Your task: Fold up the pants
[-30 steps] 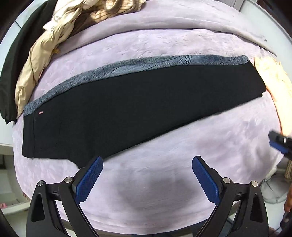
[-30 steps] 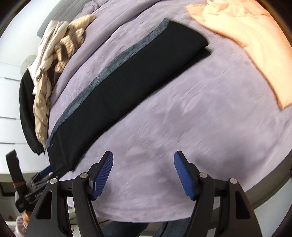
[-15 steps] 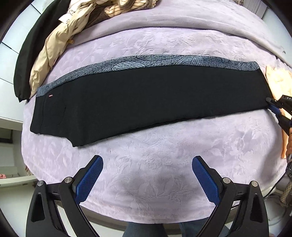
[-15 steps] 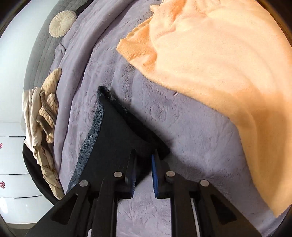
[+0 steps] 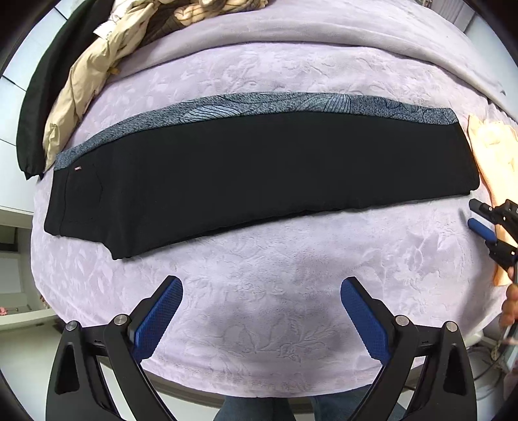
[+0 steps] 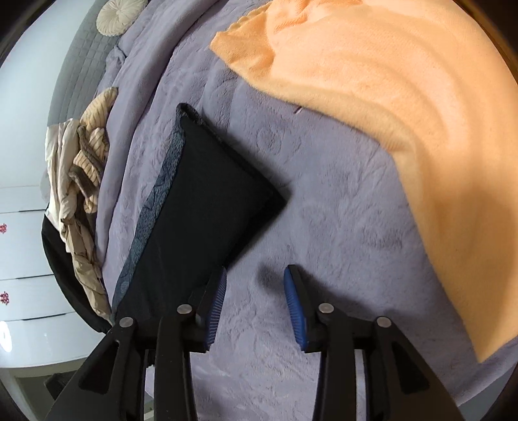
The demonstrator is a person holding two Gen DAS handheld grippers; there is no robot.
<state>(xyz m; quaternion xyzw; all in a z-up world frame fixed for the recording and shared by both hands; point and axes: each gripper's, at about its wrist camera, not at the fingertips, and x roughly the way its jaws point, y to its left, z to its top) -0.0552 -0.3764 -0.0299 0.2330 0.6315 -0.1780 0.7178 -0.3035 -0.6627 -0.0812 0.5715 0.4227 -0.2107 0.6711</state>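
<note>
nearest the lens, the left gripper [image 5: 260, 315] is held wide open and empty over the lilac blanket [image 5: 291, 275]. the right gripper [image 6: 255, 299], just reopened partway, grasps nothing beside the hem. beyond, the black pants [image 5: 259, 168] are laid flat, an orange towel [image 6: 404, 97] farther off.

1. I am looking into a home bedroom: a bed under a lilac embossed blanket [image 5: 291, 259].
2. A quilted grey headboard [image 6: 82, 64] with a round cushion [image 6: 118, 14].
3. White drawers [image 6: 22, 246] beside it.
</note>
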